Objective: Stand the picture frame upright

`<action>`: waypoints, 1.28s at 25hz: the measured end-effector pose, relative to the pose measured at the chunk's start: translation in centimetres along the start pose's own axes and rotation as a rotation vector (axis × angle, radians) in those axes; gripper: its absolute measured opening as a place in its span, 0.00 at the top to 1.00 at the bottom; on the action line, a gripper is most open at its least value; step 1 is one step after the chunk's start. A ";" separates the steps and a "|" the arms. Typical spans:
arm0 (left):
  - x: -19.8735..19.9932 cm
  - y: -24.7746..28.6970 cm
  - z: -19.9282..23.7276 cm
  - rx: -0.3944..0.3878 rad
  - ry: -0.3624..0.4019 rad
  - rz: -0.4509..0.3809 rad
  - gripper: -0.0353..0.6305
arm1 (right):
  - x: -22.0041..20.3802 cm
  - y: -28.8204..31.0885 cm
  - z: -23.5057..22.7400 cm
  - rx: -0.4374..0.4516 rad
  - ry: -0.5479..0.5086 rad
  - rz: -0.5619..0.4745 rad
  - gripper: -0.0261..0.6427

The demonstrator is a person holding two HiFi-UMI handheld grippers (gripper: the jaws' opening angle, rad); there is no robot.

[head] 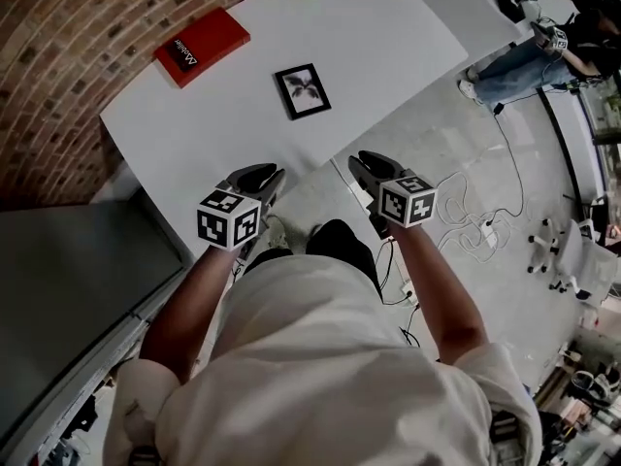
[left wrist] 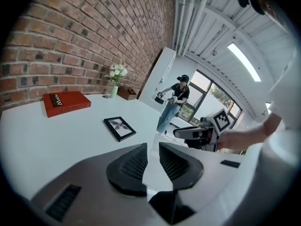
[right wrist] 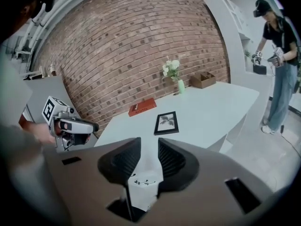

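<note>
**Operator:** What did the gripper views catch that the head view did not?

**Observer:** They showed you the white flowers in the vase and the whole cardboard box. The head view cut both off at its top edge. Only the head view showed you the cables on the floor.

**Operator:** Where was the picture frame?

**Observer:** Your picture frame lay flat on the white table, above the middle of the head view. It was to the right of the red book and well apart from both your grippers.

**Operator:** And my jaws?

**Observer:** Your left gripper had its jaws spread, with nothing between them. Your right gripper was the same, parted and empty. Both hung over the table's near edge at the lower middle of the head view.

**Operator:** The count?

**Observer:** You had one frame, one book, one vase, one box and two grippers. One other person stood at the right of the right gripper view.
</note>
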State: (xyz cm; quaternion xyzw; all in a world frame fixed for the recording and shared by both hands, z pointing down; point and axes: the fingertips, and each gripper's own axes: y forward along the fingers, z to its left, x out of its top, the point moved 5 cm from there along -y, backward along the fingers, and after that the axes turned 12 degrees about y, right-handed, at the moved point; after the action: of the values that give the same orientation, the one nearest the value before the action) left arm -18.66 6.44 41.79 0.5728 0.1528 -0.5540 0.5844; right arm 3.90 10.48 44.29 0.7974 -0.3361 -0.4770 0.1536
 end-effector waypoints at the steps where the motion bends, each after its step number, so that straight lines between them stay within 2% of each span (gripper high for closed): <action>1: 0.2 0.4 0.6 -0.001 -0.009 -0.002 0.83 | 0.5 0.7 -0.2 0.004 -0.004 0.008 0.78; 8: 1.4 4.5 4.0 0.041 -0.075 0.010 0.83 | 3.9 6.0 -3.2 0.062 0.003 0.081 0.78; 18: 2.2 11.6 9.1 0.134 -0.172 0.083 0.82 | 7.7 14.1 -8.5 0.146 -0.023 0.234 0.78; 32: 1.4 17.4 14.7 0.209 -0.299 0.168 0.82 | 9.8 21.8 -11.6 0.217 -0.056 0.385 0.78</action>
State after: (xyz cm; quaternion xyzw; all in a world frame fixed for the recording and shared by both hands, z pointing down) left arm -10.54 -11.28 53.74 0.5525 -0.0421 -0.5949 0.5823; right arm 8.53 -12.91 55.97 0.7170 -0.5355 -0.4219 0.1456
